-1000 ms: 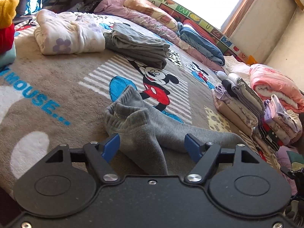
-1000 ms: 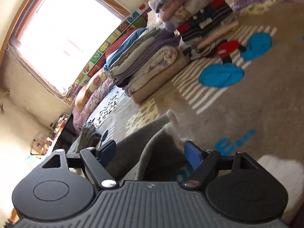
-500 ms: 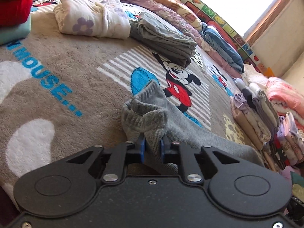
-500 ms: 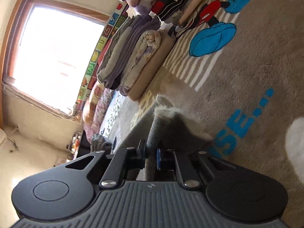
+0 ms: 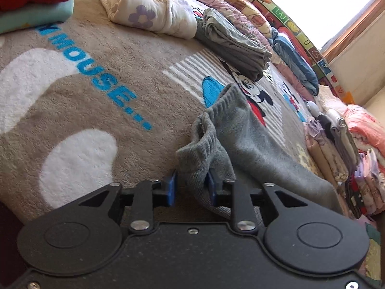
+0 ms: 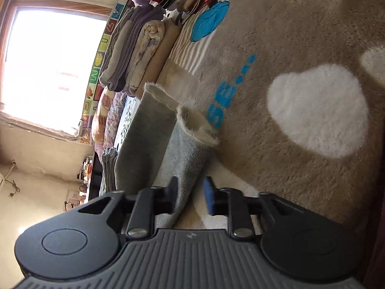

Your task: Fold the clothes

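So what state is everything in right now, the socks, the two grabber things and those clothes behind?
grey socks: not folded, overlapping on the blanket, one cuff bunched up
left gripper: jaws partly open, sock cuff between them
right gripper: jaws open, sock between them with a gap on one side
grey garment: folded
floral garment: folded
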Action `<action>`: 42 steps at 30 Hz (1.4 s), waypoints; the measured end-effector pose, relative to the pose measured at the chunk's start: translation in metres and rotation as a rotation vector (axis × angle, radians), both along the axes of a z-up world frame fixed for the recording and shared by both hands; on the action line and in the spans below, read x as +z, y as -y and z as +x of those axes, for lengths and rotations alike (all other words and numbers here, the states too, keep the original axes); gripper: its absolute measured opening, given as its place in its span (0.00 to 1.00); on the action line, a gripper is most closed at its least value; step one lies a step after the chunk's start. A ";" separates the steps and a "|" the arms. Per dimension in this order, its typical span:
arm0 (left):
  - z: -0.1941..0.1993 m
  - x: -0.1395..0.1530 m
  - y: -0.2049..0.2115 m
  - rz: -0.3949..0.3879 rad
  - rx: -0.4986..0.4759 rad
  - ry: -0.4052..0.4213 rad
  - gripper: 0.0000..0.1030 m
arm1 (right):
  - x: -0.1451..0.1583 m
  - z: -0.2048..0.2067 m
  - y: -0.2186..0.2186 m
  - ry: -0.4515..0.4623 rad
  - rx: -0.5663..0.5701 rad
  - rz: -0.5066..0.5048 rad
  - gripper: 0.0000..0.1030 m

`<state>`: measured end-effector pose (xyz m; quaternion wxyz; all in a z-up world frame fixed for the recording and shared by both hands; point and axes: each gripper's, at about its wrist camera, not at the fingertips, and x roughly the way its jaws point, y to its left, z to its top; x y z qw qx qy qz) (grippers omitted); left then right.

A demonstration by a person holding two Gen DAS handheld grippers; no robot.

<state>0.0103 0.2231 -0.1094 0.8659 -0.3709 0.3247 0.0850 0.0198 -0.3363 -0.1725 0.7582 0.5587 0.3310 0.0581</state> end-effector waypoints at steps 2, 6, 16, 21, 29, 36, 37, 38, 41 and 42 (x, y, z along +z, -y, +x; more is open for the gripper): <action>0.001 0.002 0.003 -0.003 -0.005 0.010 0.59 | -0.001 0.001 0.000 0.023 -0.033 0.019 0.70; 0.011 -0.001 0.013 0.018 -0.015 -0.016 0.43 | -0.001 0.021 -0.002 0.076 -0.057 -0.008 0.68; 0.012 0.031 0.023 0.133 -0.111 0.111 0.06 | 0.031 0.032 0.007 0.259 -0.062 -0.039 0.13; 0.011 -0.010 0.023 0.132 -0.157 -0.084 0.09 | 0.007 0.006 0.025 0.105 -0.092 -0.103 0.13; -0.001 0.005 0.012 0.160 -0.108 -0.083 0.53 | 0.006 -0.010 0.031 -0.009 -0.136 -0.178 0.37; -0.004 0.024 0.005 0.220 -0.084 -0.054 0.54 | 0.034 0.018 0.041 0.117 -0.055 -0.311 0.52; -0.001 0.028 0.005 0.232 -0.091 -0.045 0.54 | 0.036 0.026 0.040 0.132 -0.024 -0.319 0.59; 0.002 0.033 0.005 0.243 -0.100 -0.035 0.54 | 0.039 0.035 0.038 0.138 0.016 -0.338 0.59; 0.016 0.047 0.004 0.270 -0.131 -0.008 0.54 | 0.042 0.062 0.031 0.155 0.108 -0.386 0.59; 0.022 0.052 0.004 0.279 -0.143 0.001 0.54 | 0.042 0.072 0.028 0.157 0.132 -0.404 0.59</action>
